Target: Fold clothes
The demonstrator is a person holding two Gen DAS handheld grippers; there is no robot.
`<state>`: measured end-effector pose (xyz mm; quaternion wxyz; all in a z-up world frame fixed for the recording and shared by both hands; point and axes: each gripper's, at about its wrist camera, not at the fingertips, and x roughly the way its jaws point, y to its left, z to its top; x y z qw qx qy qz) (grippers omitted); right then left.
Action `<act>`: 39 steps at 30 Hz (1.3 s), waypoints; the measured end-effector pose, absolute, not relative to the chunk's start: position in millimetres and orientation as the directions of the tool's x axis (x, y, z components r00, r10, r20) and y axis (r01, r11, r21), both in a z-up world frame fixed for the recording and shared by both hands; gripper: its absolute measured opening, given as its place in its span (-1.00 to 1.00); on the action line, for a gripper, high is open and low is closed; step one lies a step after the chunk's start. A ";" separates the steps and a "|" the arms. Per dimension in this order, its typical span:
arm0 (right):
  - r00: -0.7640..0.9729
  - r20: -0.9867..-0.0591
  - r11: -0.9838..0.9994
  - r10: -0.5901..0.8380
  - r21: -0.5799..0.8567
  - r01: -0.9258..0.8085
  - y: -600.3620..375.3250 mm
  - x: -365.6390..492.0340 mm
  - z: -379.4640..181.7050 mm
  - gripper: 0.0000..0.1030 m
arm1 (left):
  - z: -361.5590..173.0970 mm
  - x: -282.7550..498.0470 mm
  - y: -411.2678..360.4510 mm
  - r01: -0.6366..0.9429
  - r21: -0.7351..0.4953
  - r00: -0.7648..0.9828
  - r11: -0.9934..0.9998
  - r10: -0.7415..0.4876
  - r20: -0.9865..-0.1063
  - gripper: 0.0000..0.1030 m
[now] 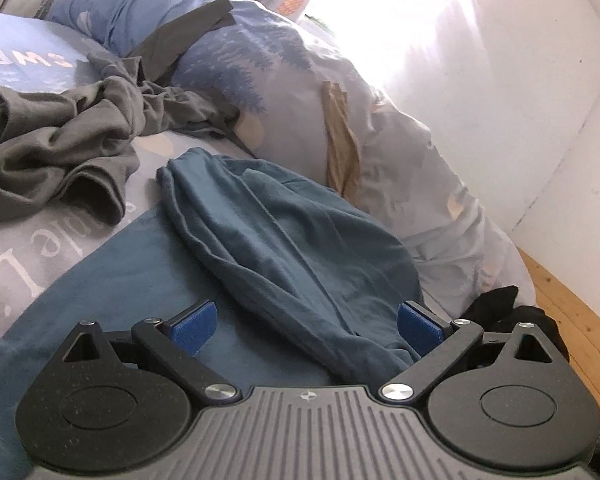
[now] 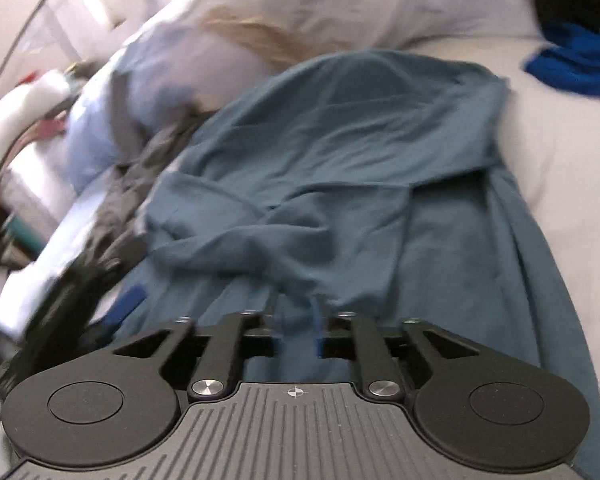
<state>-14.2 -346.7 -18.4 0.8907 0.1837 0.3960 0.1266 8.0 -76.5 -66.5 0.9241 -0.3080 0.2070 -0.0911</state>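
Observation:
A teal garment point(image 1: 284, 236) lies on the bed, bunched lengthwise. My left gripper point(image 1: 307, 326) hovers low over its near end, open wide, with the cloth lying under and between the blue pads point(image 1: 194, 326) but not pinched. In the right wrist view the same teal garment point(image 2: 360, 152) spreads out ahead, its pleats running in toward my right gripper point(image 2: 297, 320). That gripper's jaws stand a narrow gap apart with a gather of teal cloth between them; the view is blurred and the pads do not appear to press it. The left gripper's blue pad point(image 2: 126, 304) shows at the left.
A crumpled grey garment point(image 1: 60, 136) lies to the left on the printed bedsheet point(image 1: 28, 256). A heaped duvet point(image 1: 380, 140) with a beige item point(image 1: 342, 140) rises behind. Black clothes point(image 1: 500, 308) sit at the bed's edge by the wooden floor point(image 1: 572, 300). A bright blue garment point(image 2: 572, 60) lies far right.

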 end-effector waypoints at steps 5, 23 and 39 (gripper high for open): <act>0.741 -0.611 0.947 0.278 0.302 -0.106 -354.6 8.7 9.3 0.29 | -69.8 10.6 -77.8 0.027 -0.600 0.893 0.799 -0.289 -0.345 0.99; 0.671 -0.717 0.978 0.187 0.069 -0.198 -351.1 82.3 -36.2 -0.90 | -69.0 15.1 -78.5 0.016 -0.615 0.871 0.788 -0.313 -0.378 0.99; 0.760 -0.642 0.992 0.099 0.003 -0.126 -400.3 103.1 47.1 -0.90 | -63.8 11.6 -71.9 0.010 -0.655 0.890 0.756 -0.305 -0.338 0.99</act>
